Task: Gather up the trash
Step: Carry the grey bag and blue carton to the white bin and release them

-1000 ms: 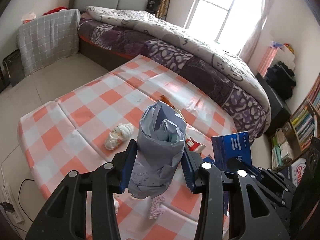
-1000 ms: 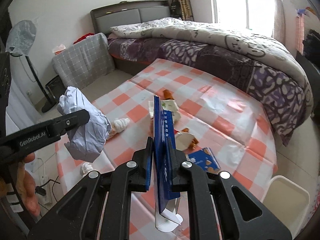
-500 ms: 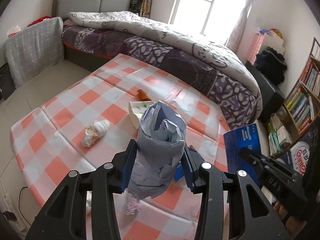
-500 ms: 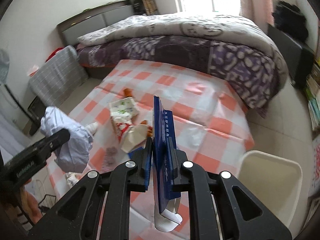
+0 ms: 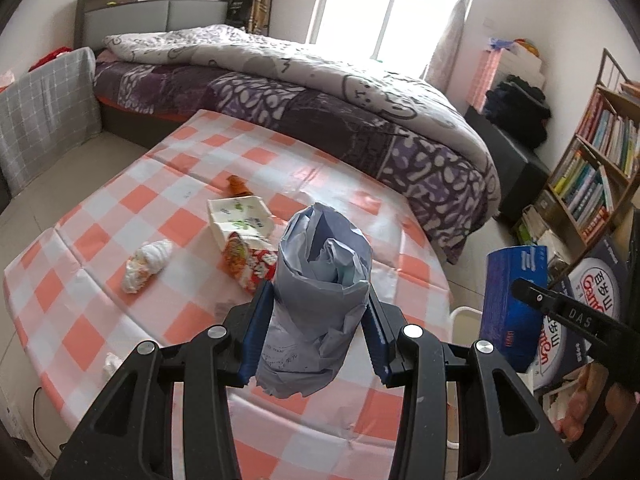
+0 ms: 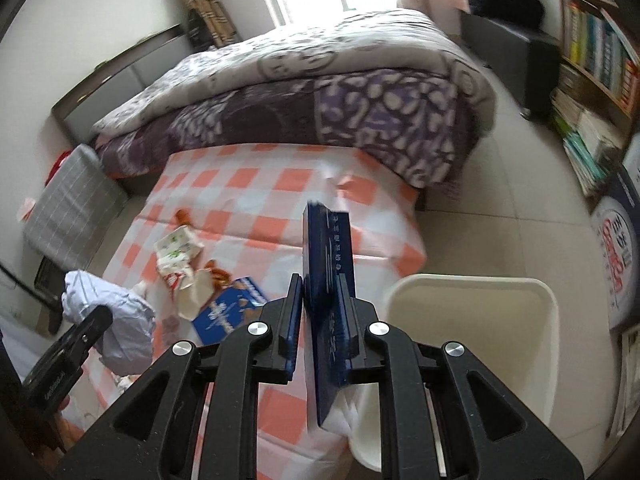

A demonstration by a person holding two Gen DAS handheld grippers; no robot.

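My left gripper (image 5: 320, 304) is shut on a crumpled roll of pale blue-grey paper (image 5: 324, 264), held above the near part of the orange-and-white checked table (image 5: 100, 280). The right gripper (image 6: 320, 300) holds a flattened dark blue box (image 6: 326, 248) upright; its jaws are opening, with the box still between the pads and touching them. The box hangs over the left rim of a cream bin (image 6: 460, 279) on the floor beside the table. On the table lie a white carton (image 5: 240, 212), a red snack packet (image 5: 248, 260), a balled tissue (image 5: 148, 264) and a blue packet (image 6: 230, 308).
A bed with a purple patterned quilt (image 5: 320, 92) runs along the far side of the table. A bookshelf (image 5: 592, 168) and a printed carton (image 5: 596, 292) stand at the right. A grey checked cover (image 5: 44, 108) sits at the left. Tiled floor (image 6: 500, 200) surrounds the bin.
Both grippers swung right across the table. The cream bin came into the right wrist view and now sits just under the blue box. The paper roll stays gripped.
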